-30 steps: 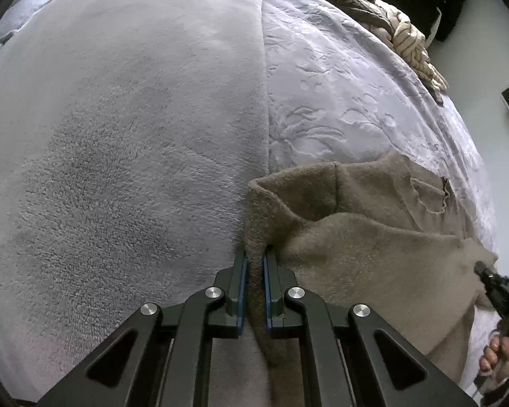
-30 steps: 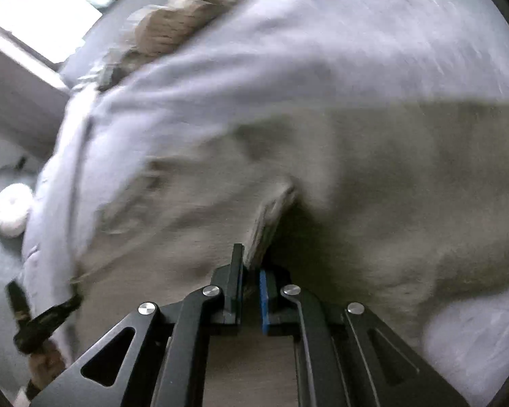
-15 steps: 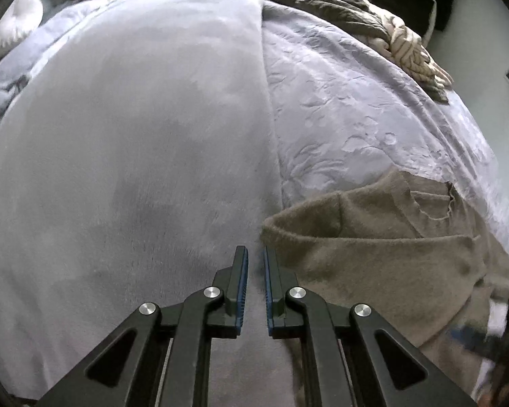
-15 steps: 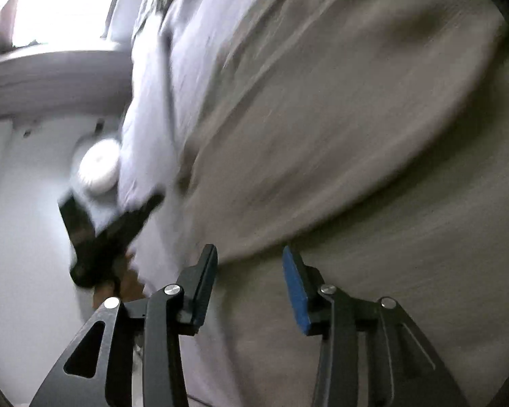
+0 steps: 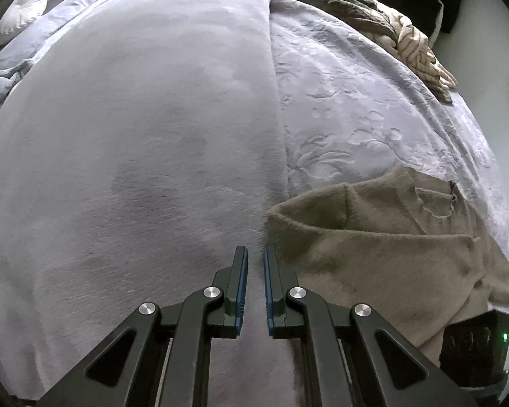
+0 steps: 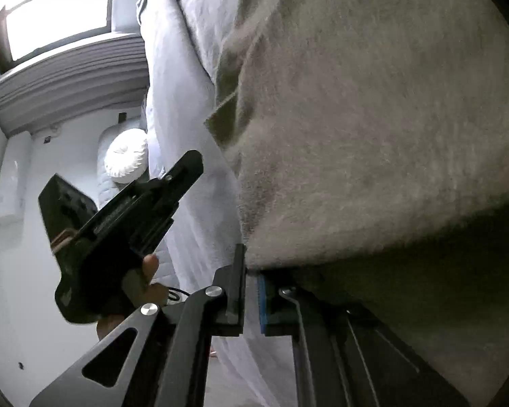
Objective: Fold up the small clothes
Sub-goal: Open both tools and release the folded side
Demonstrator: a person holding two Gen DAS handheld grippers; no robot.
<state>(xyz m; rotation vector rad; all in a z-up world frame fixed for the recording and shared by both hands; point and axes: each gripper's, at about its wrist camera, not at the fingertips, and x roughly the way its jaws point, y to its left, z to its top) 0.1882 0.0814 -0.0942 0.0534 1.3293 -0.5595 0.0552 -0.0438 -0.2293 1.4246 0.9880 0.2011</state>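
Note:
A tan fleece garment point(image 5: 383, 247) lies partly folded on the bed at the right of the left wrist view. My left gripper point(image 5: 255, 254) hovers just left of its folded edge, jaws a narrow gap apart and holding nothing. In the right wrist view the same garment point(image 6: 373, 118) fills the right side, very close. My right gripper point(image 6: 251, 261) sits at its lower edge; the jaws are nearly together and the cloth edge drapes over the right finger, so a grip is unclear. The left gripper's body point(image 6: 118, 234) shows there too, held in a hand.
A grey plush blanket point(image 5: 135, 152) covers the bed's left half, an embossed lilac bedspread point(image 5: 349, 108) the right. A pile of brown and striped clothes point(image 5: 373, 17) lies at the far edge. A round white cushion point(image 6: 127, 156) and a window point(image 6: 57, 10) are beyond the bed.
My left gripper let go of the garment's folded edge and drew back to the left. My right gripper released, opened wide, swung down to the garment's lower edge and narrowed again.

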